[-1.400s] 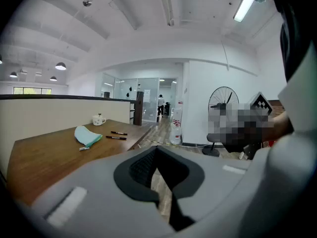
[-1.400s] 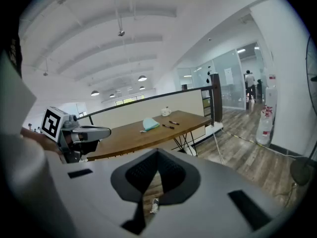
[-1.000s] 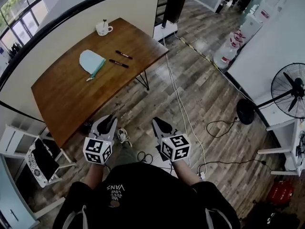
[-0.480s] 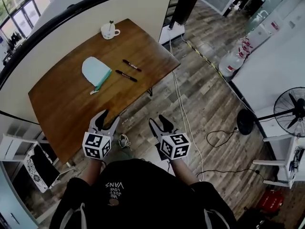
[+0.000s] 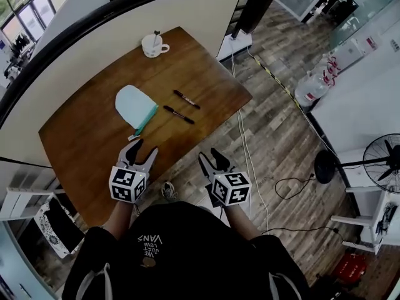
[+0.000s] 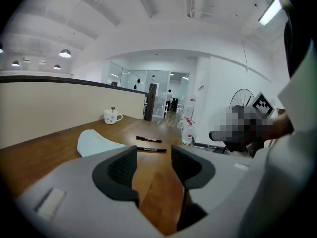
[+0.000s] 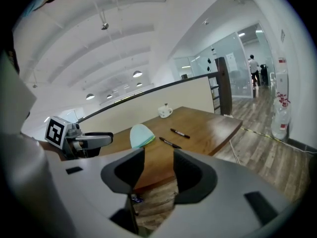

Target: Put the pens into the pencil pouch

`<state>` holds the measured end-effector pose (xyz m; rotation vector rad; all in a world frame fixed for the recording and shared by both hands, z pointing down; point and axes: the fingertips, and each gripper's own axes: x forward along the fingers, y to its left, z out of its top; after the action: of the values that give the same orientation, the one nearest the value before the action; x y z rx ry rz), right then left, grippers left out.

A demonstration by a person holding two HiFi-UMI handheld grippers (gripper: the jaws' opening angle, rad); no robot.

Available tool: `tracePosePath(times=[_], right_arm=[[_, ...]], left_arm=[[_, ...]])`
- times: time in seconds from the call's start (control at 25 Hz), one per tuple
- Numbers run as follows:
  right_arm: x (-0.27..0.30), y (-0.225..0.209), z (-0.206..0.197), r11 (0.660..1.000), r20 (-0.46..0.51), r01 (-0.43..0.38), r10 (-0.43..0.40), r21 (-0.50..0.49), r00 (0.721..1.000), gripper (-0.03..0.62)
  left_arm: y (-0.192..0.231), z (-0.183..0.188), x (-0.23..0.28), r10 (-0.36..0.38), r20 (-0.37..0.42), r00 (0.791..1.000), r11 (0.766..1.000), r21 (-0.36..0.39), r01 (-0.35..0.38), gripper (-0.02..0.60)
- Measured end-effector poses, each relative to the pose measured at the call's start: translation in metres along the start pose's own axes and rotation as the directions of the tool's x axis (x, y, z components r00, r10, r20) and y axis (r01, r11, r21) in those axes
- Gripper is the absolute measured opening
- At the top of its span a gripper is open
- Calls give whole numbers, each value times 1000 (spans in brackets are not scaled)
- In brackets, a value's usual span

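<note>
Both hand-held grippers are empty. The left hand-held gripper (image 5: 142, 150) and the right hand-held gripper (image 5: 210, 155) each hold their jaws wide apart with nothing between the pads. The left hand-held gripper sits over the near edge of the surface (image 5: 81, 149). The right hand-held gripper hangs over the floor (image 5: 275, 136), just off that edge.

Ahead of both lies the pouch (image 5: 134, 105), flat on the surface, with its zipper edge turned toward the pens. No view shows whether its mouth is open. The near pen (image 5: 179, 114) lies close beside that edge and appears not to touch it. The far pen (image 5: 187, 99) lies roughly parallel, a little apart. A mug (image 5: 154, 44) stands at the far corner, well clear of the work.

The step in hand appears to be the approach. No pen has been reached yet.

Recommended procedure:
1. Keep the jaws wide until they straddle a pen.
2. Take the near pen first with the right hand-held gripper.
3. Set the pads crosswise to the barrel, near its middle, so that the pen hangs level.
4. Bring the pads low to the surface before closing. The barrel is thin and likely to roll.
5. Use the left hand-held gripper to steady the pouch at its zipper edge.
</note>
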<state>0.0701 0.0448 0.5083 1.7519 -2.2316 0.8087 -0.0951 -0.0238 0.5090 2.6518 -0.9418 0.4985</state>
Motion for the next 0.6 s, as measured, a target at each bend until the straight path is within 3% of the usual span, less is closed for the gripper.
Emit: tracePosePath(times=[0.24,0.6], right_arm=[[35,-6,4,999,-50,-23,22,-35,999,164],[96,-27,18,965,-207,-176,136,-193,969,164]], left_arm=[[28,0,20,37,-19,999,999,-6,-37,206],[47,-5,43,179,-51,983,977,-108,-184,206]])
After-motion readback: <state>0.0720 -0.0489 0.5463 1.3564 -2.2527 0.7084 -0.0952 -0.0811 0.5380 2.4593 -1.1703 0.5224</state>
